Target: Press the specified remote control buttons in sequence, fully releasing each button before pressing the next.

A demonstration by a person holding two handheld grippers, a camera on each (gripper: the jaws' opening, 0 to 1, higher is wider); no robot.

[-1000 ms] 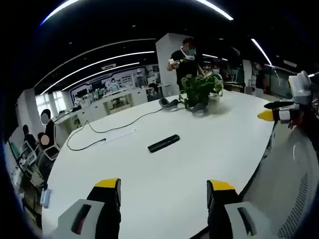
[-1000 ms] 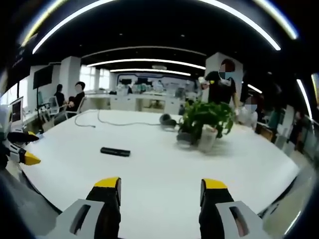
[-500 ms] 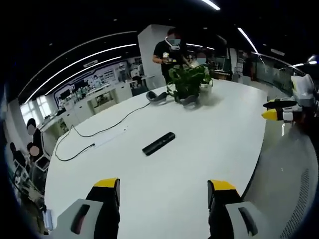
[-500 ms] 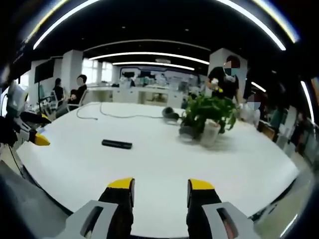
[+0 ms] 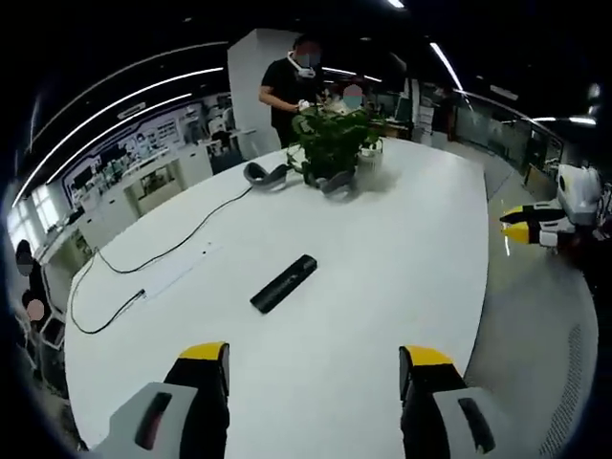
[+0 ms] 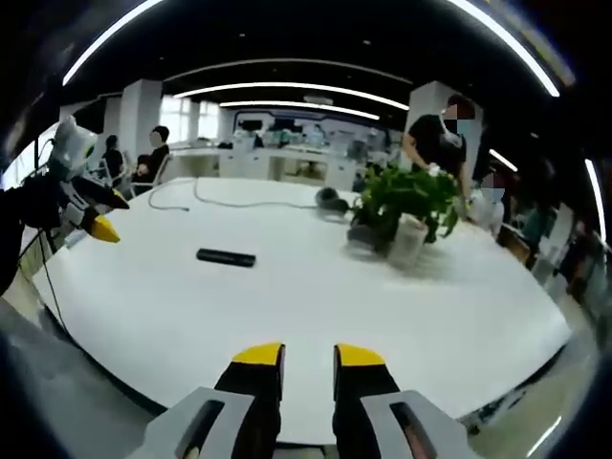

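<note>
A black remote control (image 5: 284,283) lies flat on the white table (image 5: 402,258), ahead of my left gripper (image 5: 314,368). That gripper is wide open and holds nothing. In the right gripper view the remote control (image 6: 226,256) lies left of centre, well beyond my right gripper (image 6: 309,359). The right gripper's jaws stand close together, with a narrow strip of table (image 6: 316,306) between them and nothing held. The right gripper (image 5: 532,226) hovers off the table's right edge in the left gripper view. The left gripper (image 6: 94,218) hangs at the left edge in the right gripper view.
A potted plant (image 5: 335,143) and black headphones (image 5: 266,174) stand at the far side of the table. A black cable (image 5: 143,273) and a white strip run along the left. A person (image 5: 292,81) stands behind the plant (image 6: 406,206). More people sit at far desks.
The right gripper's jaws have closed from wide apart to a narrow gap. Both cameras have risen and tipped toward the table. The remote has not moved.
</note>
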